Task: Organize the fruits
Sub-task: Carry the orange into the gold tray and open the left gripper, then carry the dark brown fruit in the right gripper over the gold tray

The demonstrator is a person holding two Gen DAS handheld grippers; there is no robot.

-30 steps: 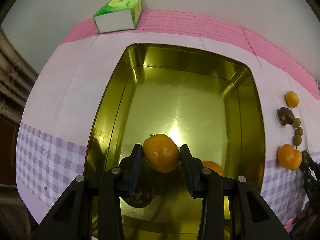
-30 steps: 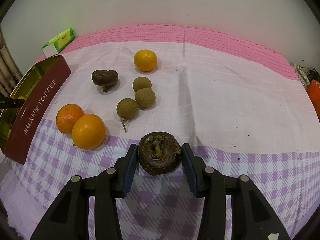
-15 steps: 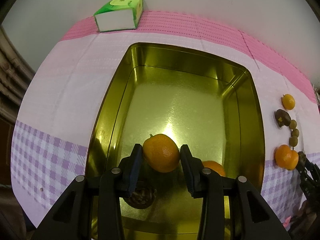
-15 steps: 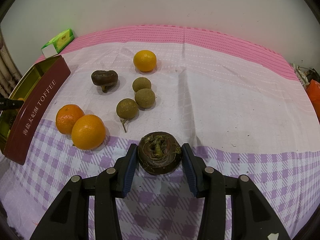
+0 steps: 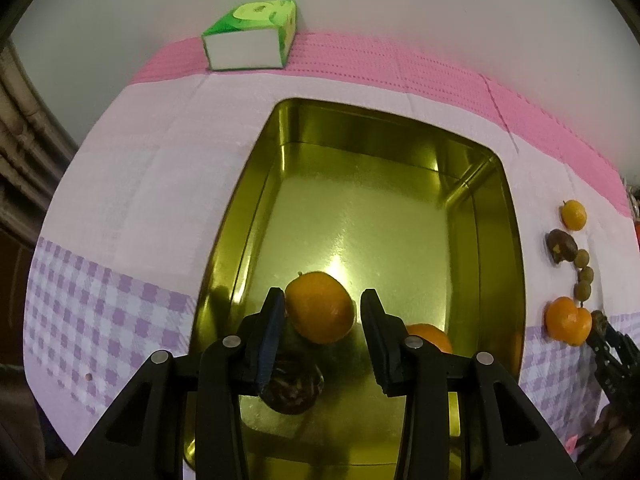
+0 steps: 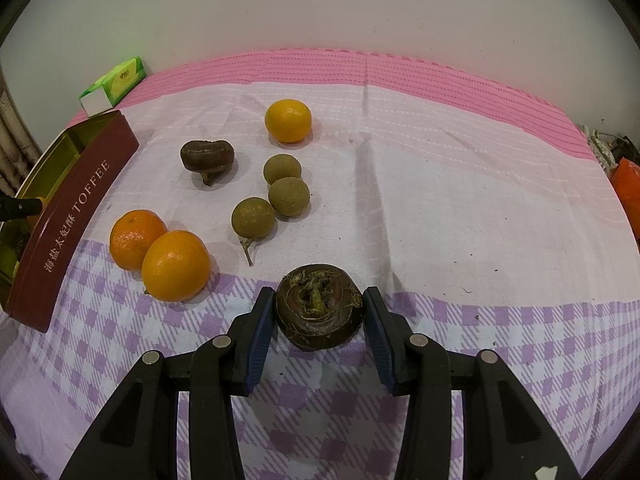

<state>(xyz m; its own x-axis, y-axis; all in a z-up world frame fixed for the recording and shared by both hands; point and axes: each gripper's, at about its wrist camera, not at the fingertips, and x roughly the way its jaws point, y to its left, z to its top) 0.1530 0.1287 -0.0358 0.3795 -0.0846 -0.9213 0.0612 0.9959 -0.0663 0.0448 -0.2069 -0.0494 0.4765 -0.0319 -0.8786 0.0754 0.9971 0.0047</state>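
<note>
My left claw (image 5: 322, 312) hangs over the one gold tin (image 5: 400, 136), clamped on a mandarin (image 5: 320, 310). The left pad presses its skin; at the right pad I cannot be sure of contact. The tin holds two more pieces: a dark bulb (image 5: 292, 394) under my fingers and a second mandarin (image 5: 430, 338) to the right. One green box (image 5: 248, 36) stands beyond the tin.

On the checked cloth (image 6: 480, 200) over the tabletop lie three loose mandarins: two touching beside the tin (image 6: 136, 238) (image 6: 176, 266) and one farther back (image 6: 288, 120). Between them are one dark brown bulb (image 6: 207, 156) and three round green-brown fruits (image 6: 253, 217) (image 6: 289, 196) (image 6: 282, 169) close together. My right claw (image 6: 319, 312) is clamped on a fourth bulb (image 6: 320, 308), both pads against its sides.

Against a second ago, the tin sits slightly lower and smaller in my left view, with the mandarin between the pads as before. The right view is unchanged.
</note>
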